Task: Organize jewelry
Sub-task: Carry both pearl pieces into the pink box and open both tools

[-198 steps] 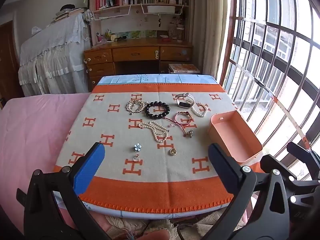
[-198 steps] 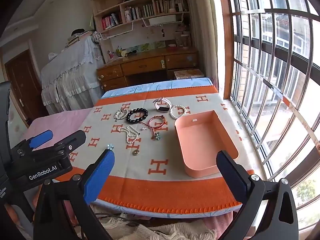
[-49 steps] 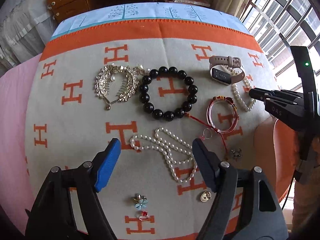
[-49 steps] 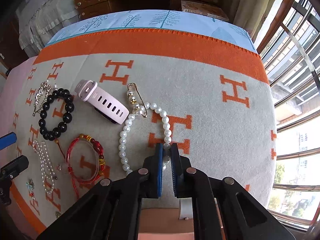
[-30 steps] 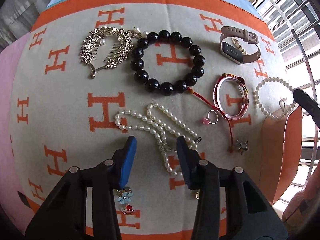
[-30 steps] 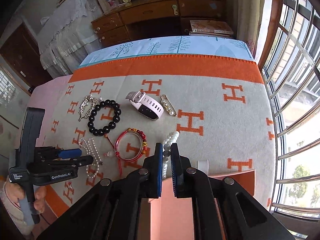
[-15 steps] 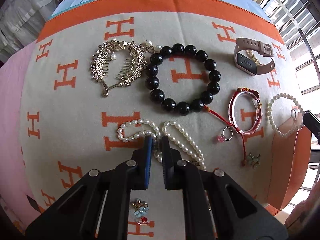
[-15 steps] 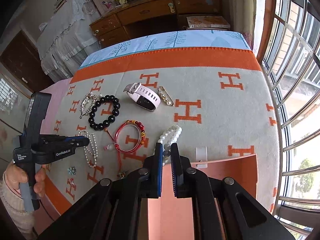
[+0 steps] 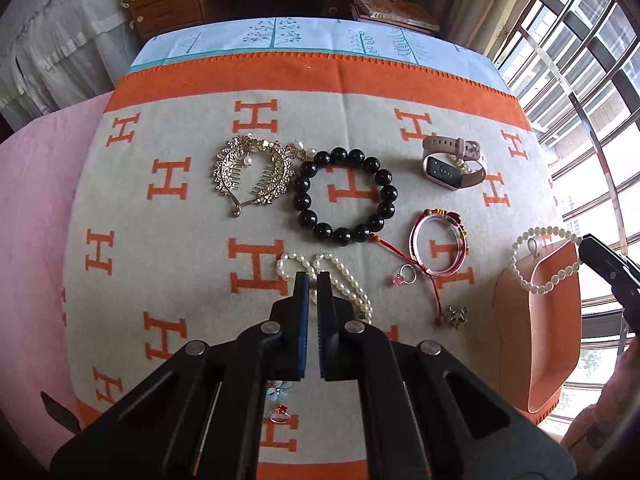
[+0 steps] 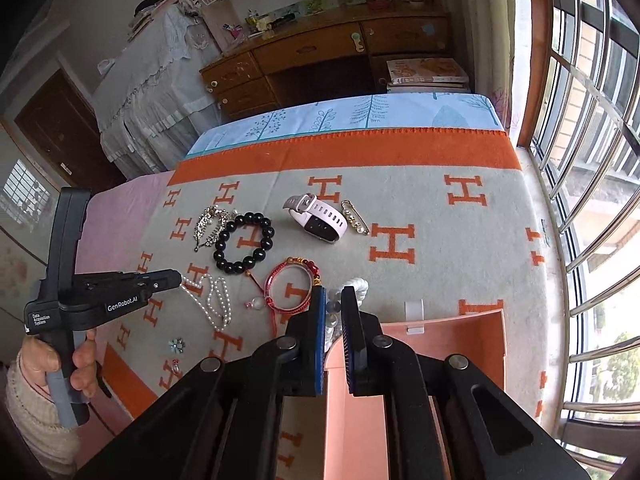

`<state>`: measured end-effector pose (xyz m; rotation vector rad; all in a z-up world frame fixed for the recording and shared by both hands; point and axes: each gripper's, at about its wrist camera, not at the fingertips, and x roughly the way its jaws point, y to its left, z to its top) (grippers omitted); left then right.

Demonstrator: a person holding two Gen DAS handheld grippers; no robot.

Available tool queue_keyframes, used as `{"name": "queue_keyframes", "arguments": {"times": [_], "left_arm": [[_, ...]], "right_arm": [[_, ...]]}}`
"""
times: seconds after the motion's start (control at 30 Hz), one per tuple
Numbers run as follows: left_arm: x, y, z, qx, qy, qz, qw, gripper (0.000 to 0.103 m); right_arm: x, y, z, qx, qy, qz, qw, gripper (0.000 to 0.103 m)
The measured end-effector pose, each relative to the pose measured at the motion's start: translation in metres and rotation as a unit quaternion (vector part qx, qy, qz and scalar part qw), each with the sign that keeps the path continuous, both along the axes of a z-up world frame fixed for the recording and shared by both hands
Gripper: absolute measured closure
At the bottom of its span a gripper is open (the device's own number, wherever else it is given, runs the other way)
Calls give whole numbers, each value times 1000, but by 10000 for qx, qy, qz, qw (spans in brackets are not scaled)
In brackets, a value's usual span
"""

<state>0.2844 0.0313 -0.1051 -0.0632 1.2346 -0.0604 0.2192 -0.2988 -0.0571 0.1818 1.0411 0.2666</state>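
— Pearl beads are seen pinched between the jaws of the left gripper (image 9: pixel 311 280): the long pearl necklace (image 9: pixel 340 276) is clamped near its looped end, the rest of it trailing on the orange-and-grey blanket (image 9: pixel 180 264).

— And the right gripper (image 10: pixel 335 300)?

— Its jaws are clenched on the pearl bracelet (image 9: pixel 544 260), which is held above the near rim of the salmon-pink tray (image 10: pixel 460 344) at the blanket's window side.

— What is left on the blanket?

— A gold hair comb (image 9: pixel 250 176) is laid touching the black bead bracelet (image 9: pixel 346 198); a pink watch (image 9: pixel 454 162) is set beyond them, a red cord bangle (image 9: pixel 440 246) between the black beads and the tray. Two small rings (image 9: pixel 402 274) and a blue flower charm (image 9: pixel 276 390) are scattered nearer.

— Is a person seen?

— A hand (image 10: pixel 56 364) in a knitted sleeve is shown gripping the left handle.
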Motion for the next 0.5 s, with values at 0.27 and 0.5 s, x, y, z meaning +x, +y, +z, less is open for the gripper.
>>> {"name": "queue_keyframes", "arguments": {"times": [0.27,0.5], "left_arm": [[-34,-23,91,-232,-1015,-371,9939,102],[-69,-66,180,-489,-1846,-890,9776,102]], "right_arm": [[-33,-2,61,247,-619,45,9978,95],[-72,-21,104,314,-1125,-124,9931,95]]}}
